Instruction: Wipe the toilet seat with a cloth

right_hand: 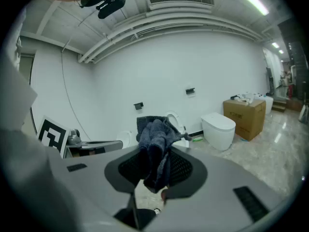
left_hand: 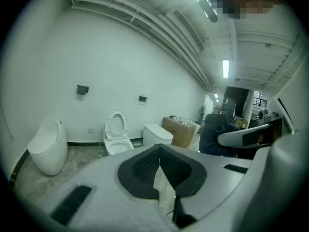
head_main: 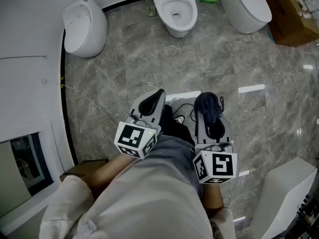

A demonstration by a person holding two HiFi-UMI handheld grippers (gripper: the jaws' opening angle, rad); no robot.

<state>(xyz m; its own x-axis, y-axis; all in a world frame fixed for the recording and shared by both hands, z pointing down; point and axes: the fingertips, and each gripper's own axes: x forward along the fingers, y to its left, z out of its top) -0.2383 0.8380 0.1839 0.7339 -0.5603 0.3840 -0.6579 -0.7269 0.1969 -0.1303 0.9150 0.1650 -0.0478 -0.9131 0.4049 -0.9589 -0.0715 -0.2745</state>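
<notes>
Right hand-held gripper is clamped on the dark cloth. Left hand-held gripper has its jaws together, empty. Toilet seat is far across the floor, well apart from both. Wiping not begun; approach and full wipe remain.

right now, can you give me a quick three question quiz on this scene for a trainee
1. True or false: the left gripper holds the cloth.
2. Which toilet has its lid up? A left toilet B middle toilet C right toilet
3. Fill in: the cardboard box stands beside the ___ toilet.
Key: 1 false, the right gripper is shut on it; 2 B; 3 right.
</notes>
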